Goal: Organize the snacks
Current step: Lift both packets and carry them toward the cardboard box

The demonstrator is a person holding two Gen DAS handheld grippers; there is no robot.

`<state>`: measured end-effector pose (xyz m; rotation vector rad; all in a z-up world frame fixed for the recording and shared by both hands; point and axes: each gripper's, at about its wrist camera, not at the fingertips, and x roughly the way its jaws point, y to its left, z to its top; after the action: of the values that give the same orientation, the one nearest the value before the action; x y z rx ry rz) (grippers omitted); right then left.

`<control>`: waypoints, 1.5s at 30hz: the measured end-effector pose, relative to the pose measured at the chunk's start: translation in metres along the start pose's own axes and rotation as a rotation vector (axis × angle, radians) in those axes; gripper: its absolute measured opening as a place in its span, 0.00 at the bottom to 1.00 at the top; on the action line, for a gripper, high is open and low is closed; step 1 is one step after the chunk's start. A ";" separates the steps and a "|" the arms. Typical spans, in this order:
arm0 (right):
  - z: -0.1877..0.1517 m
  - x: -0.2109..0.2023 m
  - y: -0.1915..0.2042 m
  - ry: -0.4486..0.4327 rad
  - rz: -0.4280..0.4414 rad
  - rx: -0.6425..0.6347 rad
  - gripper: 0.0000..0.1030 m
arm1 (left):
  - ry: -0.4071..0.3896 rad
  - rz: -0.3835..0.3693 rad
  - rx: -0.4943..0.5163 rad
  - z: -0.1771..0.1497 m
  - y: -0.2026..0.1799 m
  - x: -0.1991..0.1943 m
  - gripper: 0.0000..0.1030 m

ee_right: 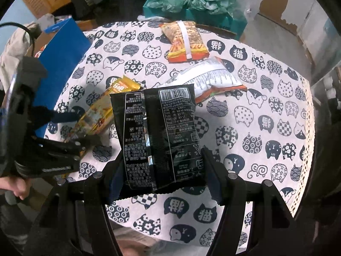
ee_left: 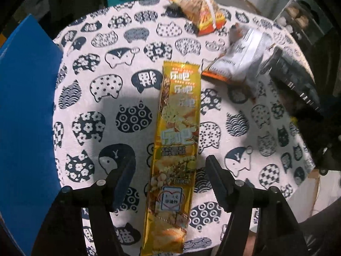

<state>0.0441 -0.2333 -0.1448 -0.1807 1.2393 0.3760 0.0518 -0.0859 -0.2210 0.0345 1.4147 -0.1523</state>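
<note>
Nearest in the right wrist view: right gripper [ee_right: 161, 177] closed on black snack packet [ee_right: 158, 136], both fingers pressed against its lower side edges, packet held above the bench [ee_right: 266, 192] with printed back and barcode facing up. Judged light, soft and air-filled; film likely slippery, contents probably brittle, so a moderate squeeze near the sealed edge advised rather than across the belly.

Nearest in the left wrist view: left gripper [ee_left: 165, 183] spread wide, fingers standing either side of long yellow snack bar [ee_left: 178, 145], neither finger seen touching it. Bar lying flat on the cat-print cloth, running lengthwise from near to far, near end between the fingers. Judged light, slender, glossy and fairly stiff along its length; hold best taken across the narrow width near the middle, to prevent drooping or sliding out.

Further out, right of centre: white packet [ee_right: 211, 79] lying on the cloth, print side up, orange edge showing. Beyond it, near the far rim: orange packet [ee_right: 184, 40] with a white strip down its centre. Both apart from the grippers.

Far left: blue box [ee_right: 64, 51] standing at the bench edge, probable destination, interior not visible.
</note>
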 end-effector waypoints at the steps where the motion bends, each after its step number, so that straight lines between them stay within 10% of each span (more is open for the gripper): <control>1: 0.001 0.000 -0.001 -0.002 0.001 0.003 0.64 | 0.005 0.004 0.001 0.000 0.000 0.003 0.67; 7: 0.004 0.004 -0.005 -0.010 0.000 0.019 0.64 | -0.006 0.025 0.028 0.001 -0.003 0.011 0.65; 13: 0.005 0.006 -0.006 -0.012 0.002 0.021 0.64 | -0.028 0.039 0.064 0.002 -0.007 0.010 0.31; 45: 0.035 -0.036 0.039 -0.140 0.042 -0.014 0.64 | -0.294 0.044 0.028 -0.011 0.028 -0.124 0.29</control>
<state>0.0502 -0.1919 -0.0969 -0.1380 1.1042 0.4270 0.0257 -0.0466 -0.1022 0.0643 1.1176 -0.1347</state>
